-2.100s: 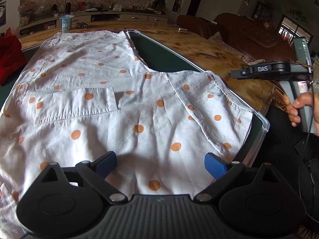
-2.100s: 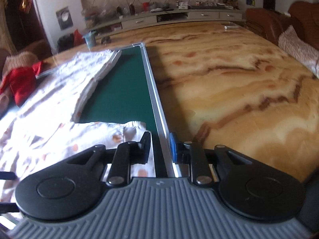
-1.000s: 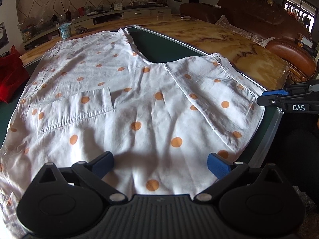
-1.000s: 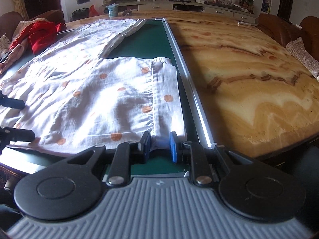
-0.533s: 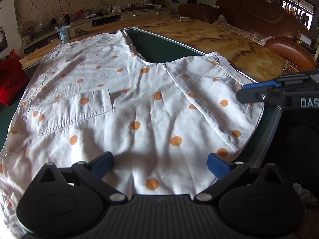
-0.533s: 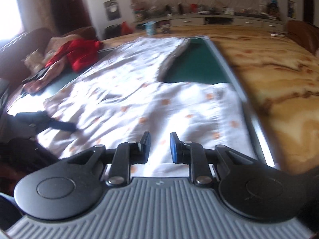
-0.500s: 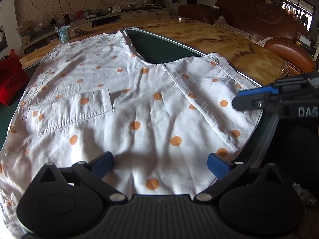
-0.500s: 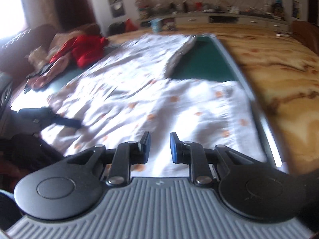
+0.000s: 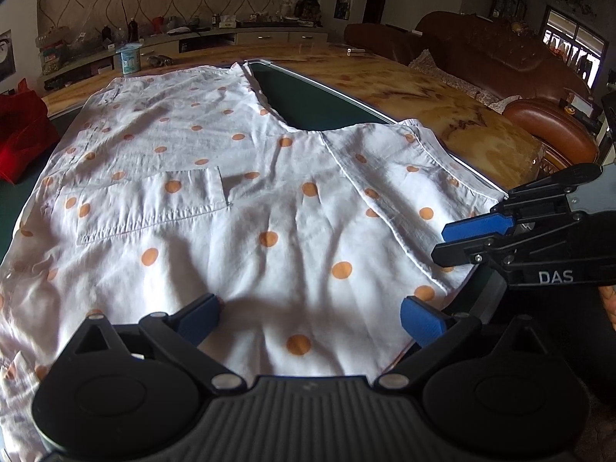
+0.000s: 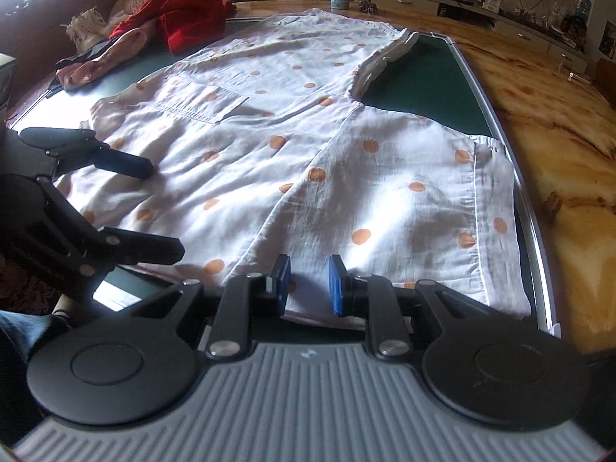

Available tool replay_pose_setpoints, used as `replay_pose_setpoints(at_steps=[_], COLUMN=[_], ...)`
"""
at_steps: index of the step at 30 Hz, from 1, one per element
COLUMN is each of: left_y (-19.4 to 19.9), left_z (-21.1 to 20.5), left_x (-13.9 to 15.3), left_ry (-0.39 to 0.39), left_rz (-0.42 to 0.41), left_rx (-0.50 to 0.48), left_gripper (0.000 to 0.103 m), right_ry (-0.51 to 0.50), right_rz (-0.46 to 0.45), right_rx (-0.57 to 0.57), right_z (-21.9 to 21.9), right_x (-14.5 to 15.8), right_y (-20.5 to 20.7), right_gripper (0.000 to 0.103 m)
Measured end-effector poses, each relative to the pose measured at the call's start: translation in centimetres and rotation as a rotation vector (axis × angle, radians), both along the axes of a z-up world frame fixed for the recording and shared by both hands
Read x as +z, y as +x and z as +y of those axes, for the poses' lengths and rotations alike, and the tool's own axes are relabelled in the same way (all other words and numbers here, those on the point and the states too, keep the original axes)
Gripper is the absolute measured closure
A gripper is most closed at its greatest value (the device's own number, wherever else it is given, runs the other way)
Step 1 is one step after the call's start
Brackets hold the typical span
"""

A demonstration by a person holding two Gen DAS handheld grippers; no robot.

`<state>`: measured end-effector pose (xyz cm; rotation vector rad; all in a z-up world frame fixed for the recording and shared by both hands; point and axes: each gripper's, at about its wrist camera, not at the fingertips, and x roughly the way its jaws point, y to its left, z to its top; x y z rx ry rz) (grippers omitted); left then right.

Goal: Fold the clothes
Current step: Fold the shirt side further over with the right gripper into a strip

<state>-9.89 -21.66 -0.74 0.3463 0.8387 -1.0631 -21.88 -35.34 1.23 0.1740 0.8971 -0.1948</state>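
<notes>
I see the white shirt [image 9: 246, 208] with orange dots spread flat on the green mat [image 9: 308, 104] on the desk [image 9: 442, 104], chest pocket [image 9: 150, 204] facing up. My left gripper [image 9: 308, 317] is released, fingers wide apart, low over the near hem. My right gripper [image 10: 308, 283] has its fingers narrowly parted, astride the near edge of the right sleeve [image 10: 415, 208]; the cloth is not clamped. Red clothes [image 10: 184, 11] lie at the far left.
</notes>
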Motion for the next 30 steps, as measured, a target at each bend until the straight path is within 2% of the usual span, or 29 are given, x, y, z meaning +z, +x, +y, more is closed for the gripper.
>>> replay_pose_setpoints(at_steps=[1, 4, 6, 8, 12, 16, 20, 24, 30], left_y=[0.2, 1.2, 2.5, 3.6, 5.0, 5.6, 6.1, 6.7, 7.0], left_z=[0.2, 1.3, 2.3, 3.1, 4.0, 4.1, 4.3, 4.7, 5.1], left_x=[0.1, 0.5, 0.7, 0.9, 1.4, 1.8, 1.6, 1.0, 0.7], left_ry=[-0.006, -0.039, -0.068, -0.090, -0.109, -0.113, -0.120, -0.125, -0.135], left_rz=[0.005, 0.013, 0.040, 0.067, 0.067, 0.049, 0.056, 0.082, 0.096], left_rx=[0.006, 0.052, 0.086, 0.115, 0.145, 0.135, 0.140, 0.157, 0.151], left_gripper=[0.007, 0.007, 0.007, 0.007, 0.007, 0.007, 0.007, 0.007, 0.007], right_ry=[0.012, 0.061, 0.077, 0.110, 0.159, 0.225, 0.238, 0.211, 0.151], right_rz=[-0.008, -0.071, -0.100, -0.114, -0.088, -0.028, 0.024, 0.082, 0.133], right_rx=[0.001, -0.009, -0.029, -0.052, -0.109, -0.182, -0.276, -0.331, -0.373], right_z=[-0.4, -2.9, -5.5, -8.6, -15.5, -20.9, -24.1, -25.2, -25.3], right_x=[0.5, 3.4, 5.4, 6.7, 7.7, 6.4, 4.0, 1.8, 0.2], right_y=[0.1, 1.6, 4.0, 7.3, 16.5, 25.7, 31.7, 34.7, 36.5], right_gripper=[0.077, 0.077, 0.077, 0.077, 0.077, 0.077, 0.077, 0.077, 0.077])
